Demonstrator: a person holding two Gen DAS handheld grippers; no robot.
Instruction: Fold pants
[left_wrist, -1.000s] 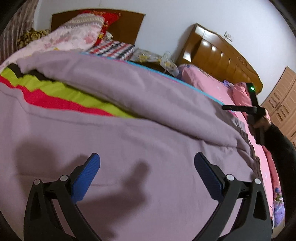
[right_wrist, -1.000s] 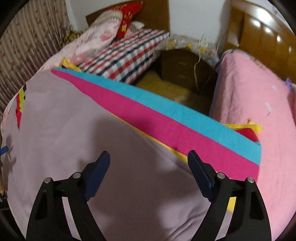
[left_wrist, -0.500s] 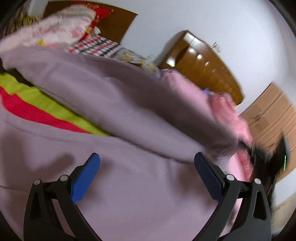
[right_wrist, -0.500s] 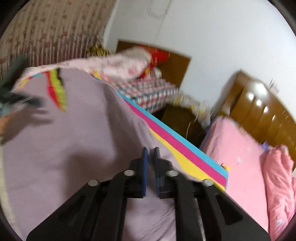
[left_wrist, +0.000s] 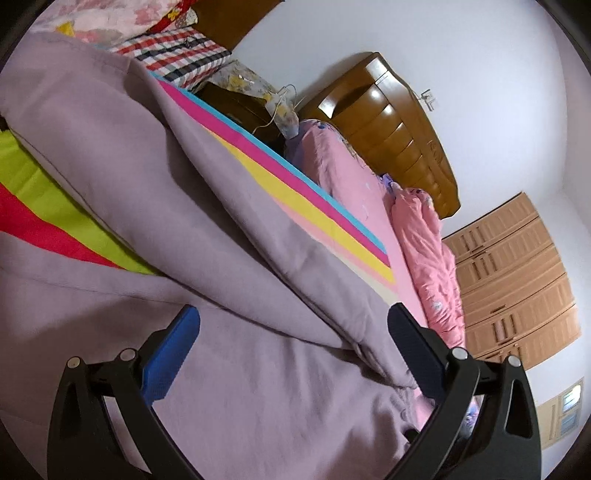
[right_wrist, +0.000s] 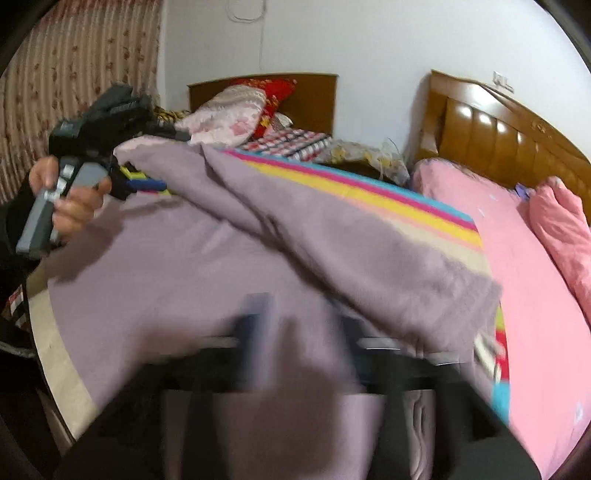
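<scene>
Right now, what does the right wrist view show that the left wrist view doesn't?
Only the right wrist view shows the person's left hand holding the left gripper at the far side of the mauve pants, and the striped floral curtain. Its own right gripper is blurred; its jaws have just been opening, with pants fabric lying between them.

Only the left wrist view shows the light wooden wardrobe and the left gripper's open jaws.

Both show the pants, the rainbow-striped sheet, the pink bed and the brown headboard.
</scene>
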